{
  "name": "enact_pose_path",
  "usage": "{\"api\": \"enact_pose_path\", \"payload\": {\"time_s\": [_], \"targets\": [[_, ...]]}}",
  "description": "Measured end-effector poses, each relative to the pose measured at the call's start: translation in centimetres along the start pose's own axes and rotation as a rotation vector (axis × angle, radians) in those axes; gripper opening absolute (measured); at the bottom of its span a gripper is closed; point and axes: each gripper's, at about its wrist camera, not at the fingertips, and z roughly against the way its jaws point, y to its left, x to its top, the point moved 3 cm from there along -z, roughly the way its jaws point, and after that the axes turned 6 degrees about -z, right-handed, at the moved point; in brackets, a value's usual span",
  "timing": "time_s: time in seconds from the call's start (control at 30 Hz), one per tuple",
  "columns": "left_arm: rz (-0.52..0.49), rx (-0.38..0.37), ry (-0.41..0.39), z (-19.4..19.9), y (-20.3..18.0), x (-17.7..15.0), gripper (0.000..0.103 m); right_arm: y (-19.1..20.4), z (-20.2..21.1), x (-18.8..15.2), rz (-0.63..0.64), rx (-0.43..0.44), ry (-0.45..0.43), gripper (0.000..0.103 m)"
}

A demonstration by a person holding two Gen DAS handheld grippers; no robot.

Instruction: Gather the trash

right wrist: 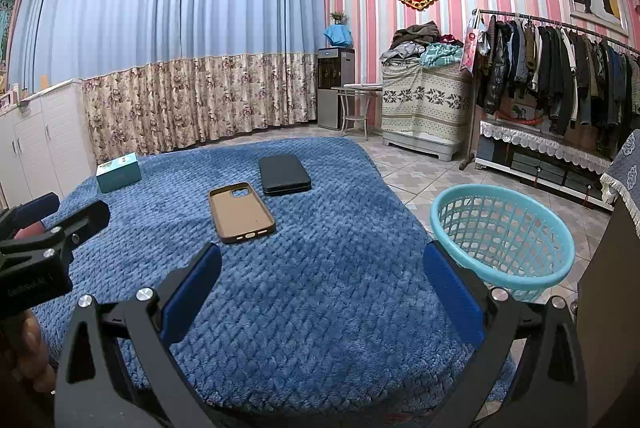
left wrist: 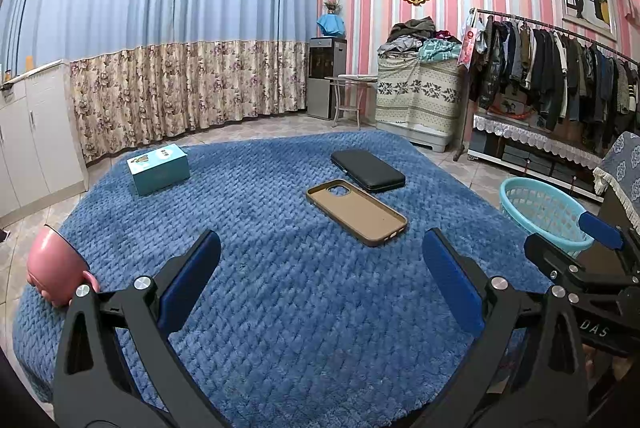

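A blue quilted cloth [left wrist: 280,288] [right wrist: 340,288] covers the table. On it lie a tan phone case [left wrist: 356,211] [right wrist: 241,212], hollow side up, a black wallet-like case [left wrist: 367,170] [right wrist: 283,174] behind it, and a teal box [left wrist: 158,168] [right wrist: 118,172] at the far left. A pink cup [left wrist: 54,266] sits at the left edge. A light-blue plastic basket [left wrist: 540,210] [right wrist: 502,234] stands on the floor to the right. My left gripper [left wrist: 320,284] hovers open over the cloth, holding nothing. My right gripper [right wrist: 322,292] is likewise open and empty, near the basket.
Blue and floral curtains fill the back wall. White cabinets [left wrist: 36,132] stand at left. A water dispenser [left wrist: 326,78], a small table [left wrist: 354,96], a cloth-draped chest [left wrist: 420,96] piled with clothes and a loaded clothes rack [left wrist: 560,72] line the right side. Tiled floor surrounds the table.
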Motion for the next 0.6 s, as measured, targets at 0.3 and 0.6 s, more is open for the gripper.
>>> {"api": "enact_pose_path", "payload": {"time_s": [0.3, 0.6], "targets": [[0.002, 0.002, -0.005, -0.02, 0.08, 0.01, 0.098, -0.04, -0.01, -0.03, -0.002, -0.001, 0.0, 0.098], [0.004, 0.004, -0.009, -0.13, 0.51, 0.32, 0.098, -0.11, -0.02, 0.01, -0.002, -0.001, 0.0, 0.098]]}}
